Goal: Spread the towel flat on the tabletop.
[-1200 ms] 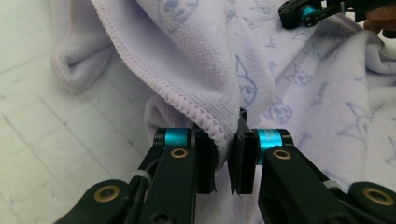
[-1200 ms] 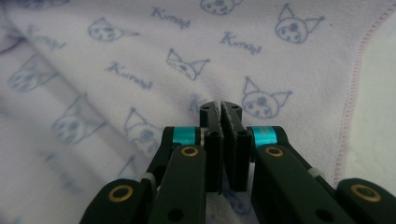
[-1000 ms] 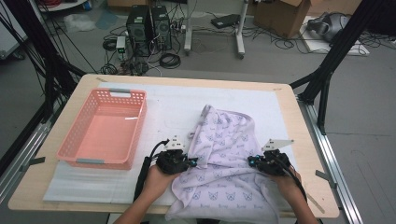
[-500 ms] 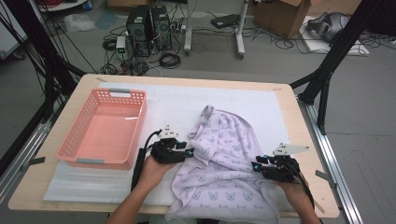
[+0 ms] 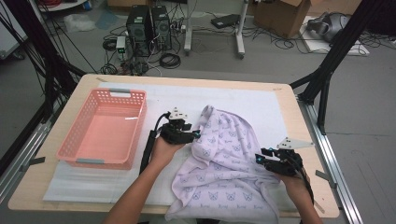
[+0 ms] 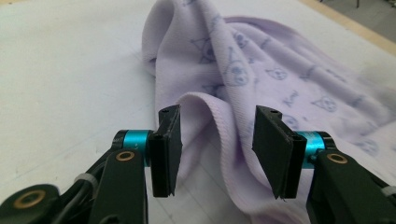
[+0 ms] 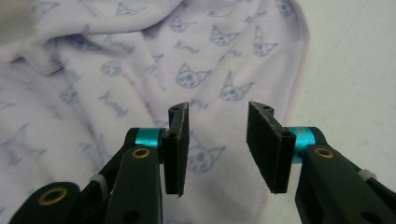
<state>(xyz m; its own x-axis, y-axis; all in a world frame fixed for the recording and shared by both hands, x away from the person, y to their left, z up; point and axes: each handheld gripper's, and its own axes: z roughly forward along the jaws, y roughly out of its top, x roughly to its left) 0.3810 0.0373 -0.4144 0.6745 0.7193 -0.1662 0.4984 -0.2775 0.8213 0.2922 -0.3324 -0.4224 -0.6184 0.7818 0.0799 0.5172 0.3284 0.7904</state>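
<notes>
Since a second ago both tongs have let go of the lilac cloth (image 5: 229,168), their jaws having just been opening, and the left gripper (image 5: 194,135) has travelled away from the near table edge, up along the cloth's left side; the right gripper (image 5: 261,157) has hardly shifted. The cloth now lies slacker, with its left border bunched beside the left tongs.

Nearest, in the left gripper view, the left gripper (image 6: 217,149) stands released: a raised fold of the cloth's hem (image 6: 205,116) sits between the pads, close to the left-hand pad, but not pinched. Beyond the pads the cloth rises in a hump and runs off to the right. In the right gripper view the right gripper (image 7: 219,147) is likewise released, hovering over the cat-printed cloth (image 7: 187,74), whose stitched edge runs just to the right of its pads, with white mat (image 7: 355,70) past that.

Farther off, to the left of the left tongs, stands the pink basket (image 5: 70,147) on the white mat (image 5: 154,100) covering the table (image 5: 285,91).
</notes>
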